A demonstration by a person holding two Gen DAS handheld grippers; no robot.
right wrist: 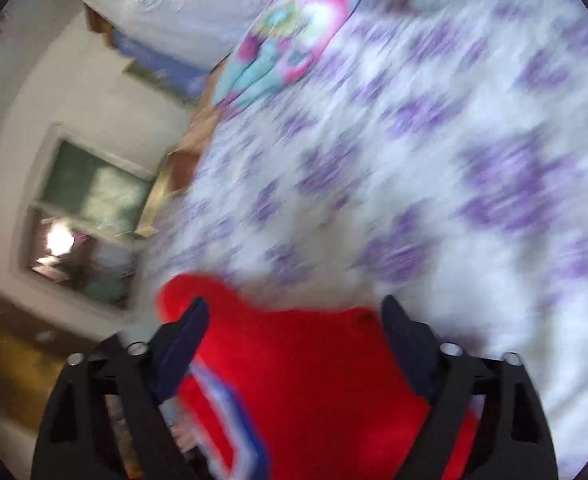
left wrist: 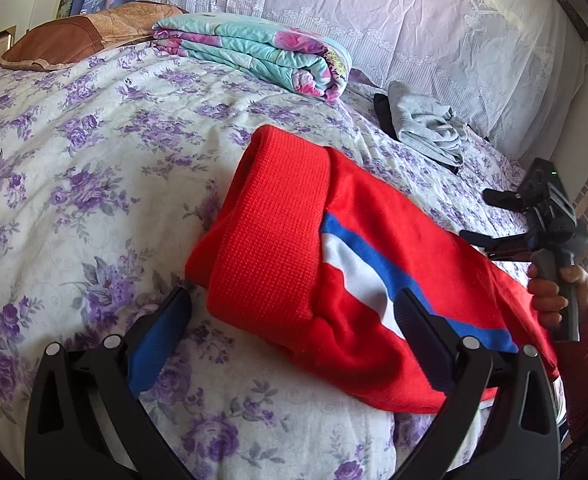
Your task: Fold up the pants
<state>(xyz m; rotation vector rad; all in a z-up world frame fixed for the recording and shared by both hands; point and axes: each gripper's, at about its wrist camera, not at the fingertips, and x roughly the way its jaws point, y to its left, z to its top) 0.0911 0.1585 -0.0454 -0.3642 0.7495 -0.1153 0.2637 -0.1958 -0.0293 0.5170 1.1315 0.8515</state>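
Red fleece track pants (left wrist: 358, 280) with a blue and white side stripe are sitting on the bed (left wrist: 74, 168) already doubled over into a chunky bundle, with the ribbed waistband (left wrist: 278, 232) wrapped across the top at the far end. My guess is we're near the end of the fold, maybe one last tuck or a tidy-up left.

Left tool (left wrist: 294, 336) has its fingers wide apart, one on each side of the near end of the bundle, gripping nothing. Right tool (right wrist: 294, 340) is also spread apart, with the red fabric filling the gap between the fingers, but it isn't clamped. That view is super blurry, so I can't tell whether it's touching the cloth.

If another fold is coming, both tools probably need to pinch the near edge and carry it over toward the waistband. Fleece is thick, so grab all the layers or the inner one could slip out.

No containers here. On the bed there's just a folded floral quilt (left wrist: 262, 56), a brown pillow (left wrist: 78, 40), and a folded grey garment (left wrist: 426, 128) lying on something black near the lace-covered headboard (left wrist: 374, 12).
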